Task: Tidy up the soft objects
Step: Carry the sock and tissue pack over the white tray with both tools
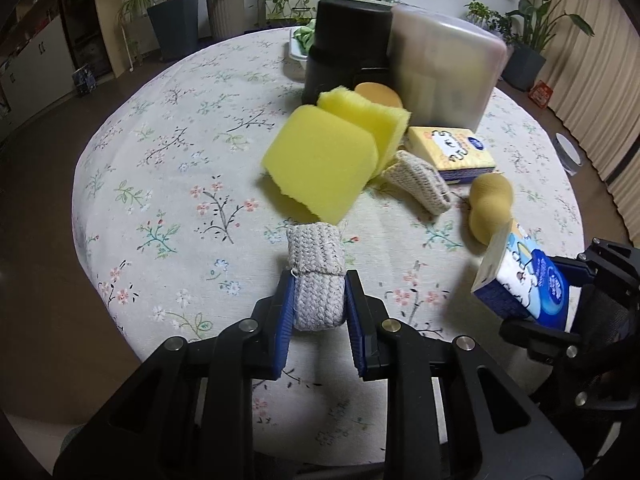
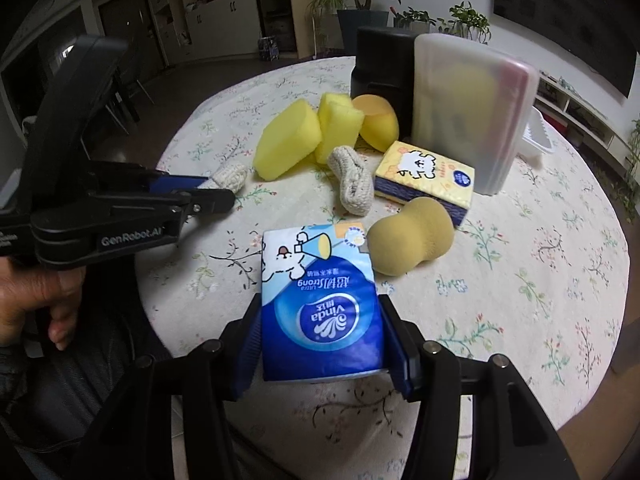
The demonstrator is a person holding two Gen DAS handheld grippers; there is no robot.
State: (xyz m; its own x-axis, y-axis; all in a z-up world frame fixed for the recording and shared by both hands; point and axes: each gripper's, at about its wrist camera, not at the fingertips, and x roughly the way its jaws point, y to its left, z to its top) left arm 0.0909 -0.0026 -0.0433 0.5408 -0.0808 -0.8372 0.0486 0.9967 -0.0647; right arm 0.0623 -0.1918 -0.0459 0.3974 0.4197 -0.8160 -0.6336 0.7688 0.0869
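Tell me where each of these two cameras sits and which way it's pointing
Left wrist: rides the left gripper, facing across the floral table; its jaws pinch a woven roll, with the right gripper at the right edge.
Right wrist: rides the right gripper, jaws holding a blue tissue pack; the left gripper and the person's hand show.
Shared: yellow sponges, translucent container.

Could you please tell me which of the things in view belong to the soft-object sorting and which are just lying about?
Job:
left gripper shut on woven pad
right gripper shut on blue tissue pack
yellow sponges
second woven pad
tan sponge
yellow tissue pack
translucent box

Lying about:
black container
potted plants
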